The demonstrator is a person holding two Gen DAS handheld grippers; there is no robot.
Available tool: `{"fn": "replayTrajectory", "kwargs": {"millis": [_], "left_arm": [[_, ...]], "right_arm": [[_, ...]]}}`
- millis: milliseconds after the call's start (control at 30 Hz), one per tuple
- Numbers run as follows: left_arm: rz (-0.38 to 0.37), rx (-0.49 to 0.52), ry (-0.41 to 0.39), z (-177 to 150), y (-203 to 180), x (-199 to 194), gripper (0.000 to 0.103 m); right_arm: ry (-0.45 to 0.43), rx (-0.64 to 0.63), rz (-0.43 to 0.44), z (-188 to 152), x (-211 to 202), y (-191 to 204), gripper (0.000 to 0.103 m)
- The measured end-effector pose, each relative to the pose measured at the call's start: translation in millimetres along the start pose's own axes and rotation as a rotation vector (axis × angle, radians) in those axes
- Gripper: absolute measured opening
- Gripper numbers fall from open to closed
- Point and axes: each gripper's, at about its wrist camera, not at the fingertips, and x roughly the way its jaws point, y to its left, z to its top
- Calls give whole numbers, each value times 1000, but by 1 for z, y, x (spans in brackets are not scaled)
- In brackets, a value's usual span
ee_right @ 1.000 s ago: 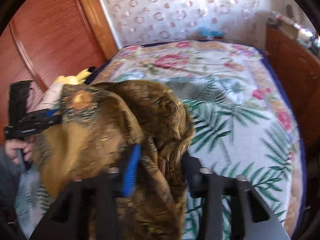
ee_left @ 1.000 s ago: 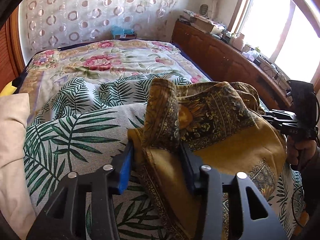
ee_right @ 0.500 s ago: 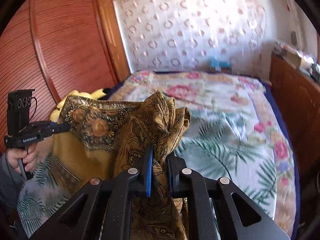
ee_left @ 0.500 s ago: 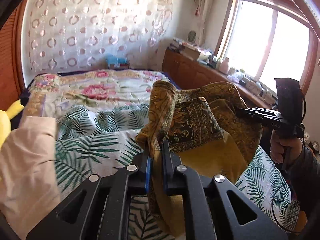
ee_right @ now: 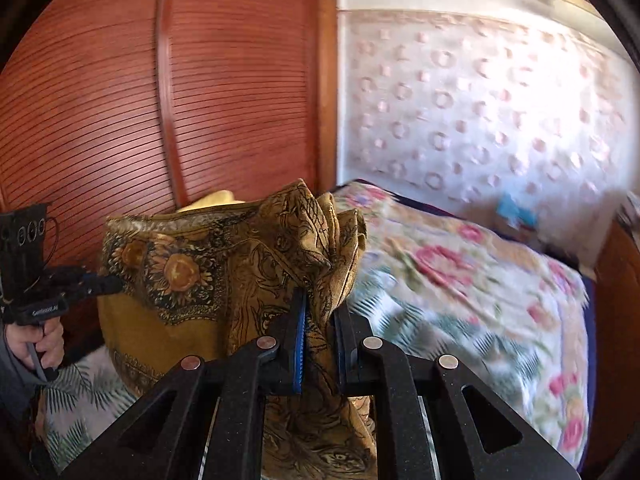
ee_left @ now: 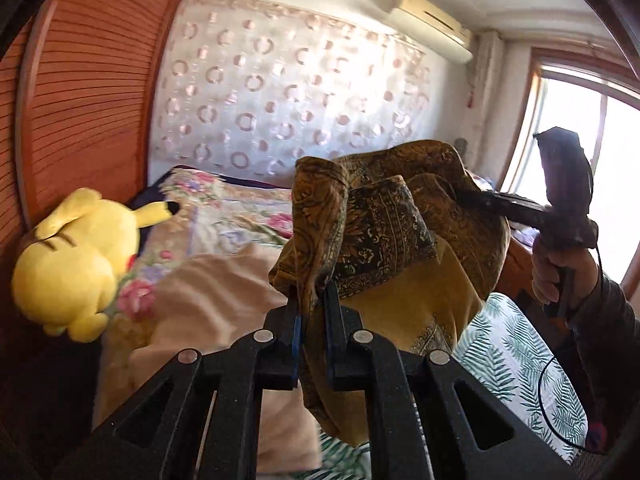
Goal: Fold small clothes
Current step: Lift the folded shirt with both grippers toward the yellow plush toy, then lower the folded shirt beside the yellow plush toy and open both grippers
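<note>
Home bedroom. Bed (ee_right: 500,280) with a floral quilt and a palm-leaf sheet (ee_left: 516,364) takes up most of the floor. Yellow plush toy (ee_left: 76,264) at the bed's edge beside a slatted wooden wardrobe (ee_right: 120,100). Curtain (ee_left: 280,100) with ring pattern covers the far wall. Air conditioner (ee_left: 432,26) mounted high near the ceiling; bright wood-framed window (ee_left: 580,152) to one side.

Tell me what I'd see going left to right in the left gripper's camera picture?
Yellow plush toy → beige cloth → brown patterned cloth → right gripper → window.
</note>
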Motion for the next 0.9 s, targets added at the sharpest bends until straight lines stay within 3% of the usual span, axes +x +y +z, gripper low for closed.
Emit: {"fn": "replayTrajectory", "kwargs": {"millis": [100, 300, 433, 533, 600, 733, 900], "left_arm": [[45, -50, 6, -14, 26, -13, 10], [119, -99, 66, -44, 57, -7, 10], [160, -121, 103, -64, 64, -6, 10], [161, -130, 135, -73, 66, 1, 10], [173, -126, 153, -77, 64, 5, 10], [191, -131, 158, -83, 63, 5, 10], [206, -115, 163, -84, 61, 7, 10]], "right_arm": [[23, -81, 2, 26, 46, 9, 11], [72, -181, 89, 59, 124, 41, 11], [73, -180, 114, 74, 158, 44, 11], [27, -124, 70, 74, 177, 35, 17], [14, -79, 26, 71, 180, 27, 49], [-9, -57, 27, 53, 177, 23, 50], [61, -83, 96, 16, 184, 54, 50]]}}
